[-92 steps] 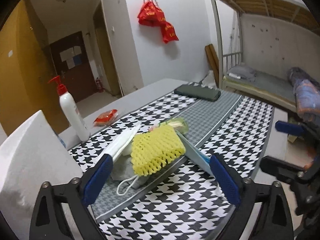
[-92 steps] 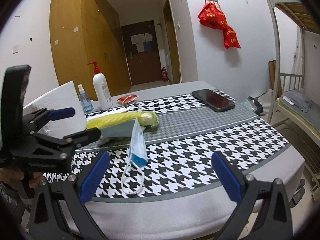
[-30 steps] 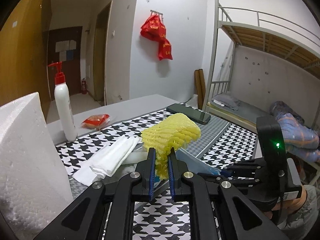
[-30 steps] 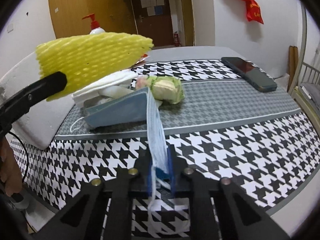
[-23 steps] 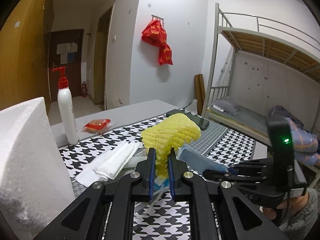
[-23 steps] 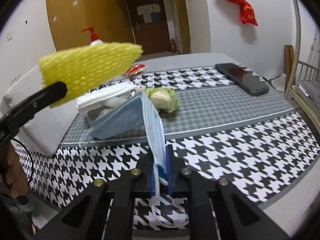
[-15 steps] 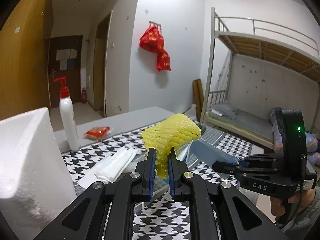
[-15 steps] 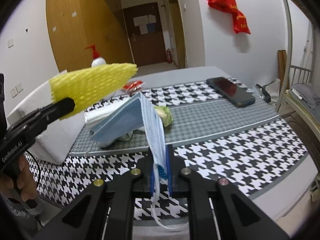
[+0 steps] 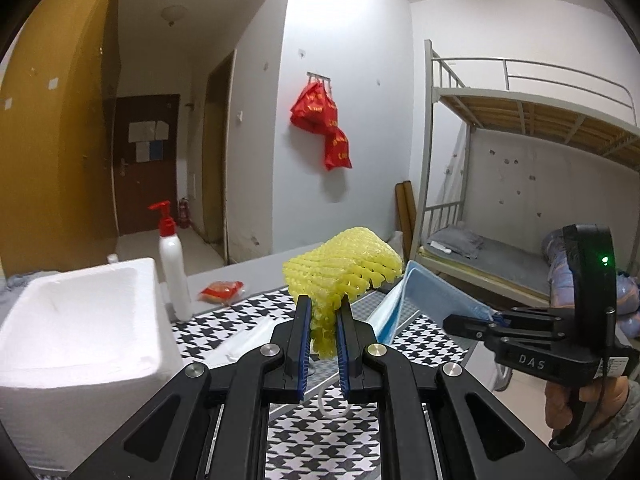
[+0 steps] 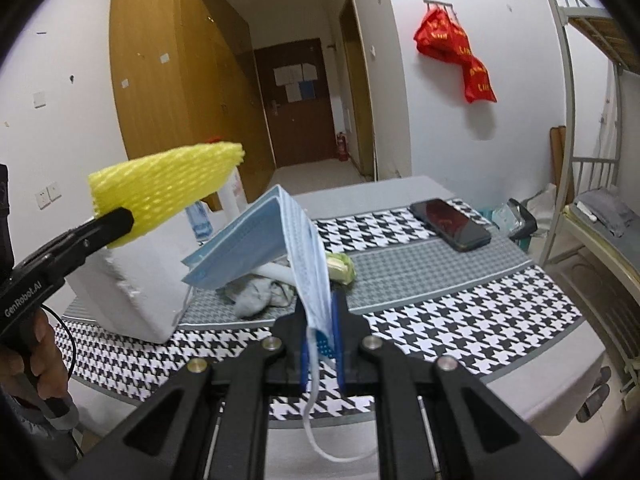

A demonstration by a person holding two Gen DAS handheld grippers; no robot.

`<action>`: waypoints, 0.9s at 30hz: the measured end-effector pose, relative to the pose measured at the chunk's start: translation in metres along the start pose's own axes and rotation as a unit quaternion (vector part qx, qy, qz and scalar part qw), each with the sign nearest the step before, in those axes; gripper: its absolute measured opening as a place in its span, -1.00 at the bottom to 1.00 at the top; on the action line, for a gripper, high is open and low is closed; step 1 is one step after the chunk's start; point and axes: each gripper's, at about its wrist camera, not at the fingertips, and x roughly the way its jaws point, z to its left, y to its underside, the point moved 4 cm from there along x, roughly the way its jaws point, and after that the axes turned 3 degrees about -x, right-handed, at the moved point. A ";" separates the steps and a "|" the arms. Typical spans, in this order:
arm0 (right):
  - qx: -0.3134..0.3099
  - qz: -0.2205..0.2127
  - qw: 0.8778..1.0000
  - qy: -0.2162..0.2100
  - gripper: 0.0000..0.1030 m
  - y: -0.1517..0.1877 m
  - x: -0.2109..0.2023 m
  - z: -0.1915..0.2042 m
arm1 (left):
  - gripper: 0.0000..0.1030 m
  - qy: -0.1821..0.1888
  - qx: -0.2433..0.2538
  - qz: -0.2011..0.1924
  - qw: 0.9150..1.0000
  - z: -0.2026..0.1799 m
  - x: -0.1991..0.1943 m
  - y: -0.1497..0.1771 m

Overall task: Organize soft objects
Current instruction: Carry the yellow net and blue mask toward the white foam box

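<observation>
My left gripper (image 9: 323, 316) is shut on a yellow foam net sleeve (image 9: 344, 270) and holds it up above the table; the sleeve also shows in the right wrist view (image 10: 168, 184). My right gripper (image 10: 320, 328) is shut on a blue face mask (image 10: 280, 240), lifted off the table, its ear loop hanging below; the mask also shows in the left wrist view (image 9: 424, 300). A white foam box (image 9: 76, 320) stands at the left, open side up. A grey cloth (image 10: 256, 296) and a green-wrapped item (image 10: 340, 266) lie on the table.
A houndstooth cloth (image 10: 460, 312) covers the table. A pump bottle (image 9: 172, 268), a red packet (image 9: 222, 290) and a white folded item (image 9: 240, 344) are near the box. A black phone (image 10: 450, 218) lies at the far right. A bunk bed (image 9: 520, 200) stands beyond.
Both grippers have risen further from the table with their loads. The mask is now clear of the pile, and the foam box's open top has come into view.
</observation>
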 end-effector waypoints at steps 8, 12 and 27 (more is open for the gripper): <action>-0.005 -0.023 1.000 -0.016 -0.76 -0.011 -0.018 0.009 | -0.76 -0.030 -0.003 -0.022 0.999 0.010 -0.022 -0.013; -0.011 -0.031 0.999 -0.018 -0.76 -0.017 -0.023 0.014 | -0.76 -0.041 -0.001 -0.024 0.999 0.015 -0.029 -0.015; -0.032 -0.059 0.997 -0.037 -0.75 -0.037 -0.026 0.044 | -0.76 -0.115 -0.015 -0.040 0.992 0.053 -0.061 -0.030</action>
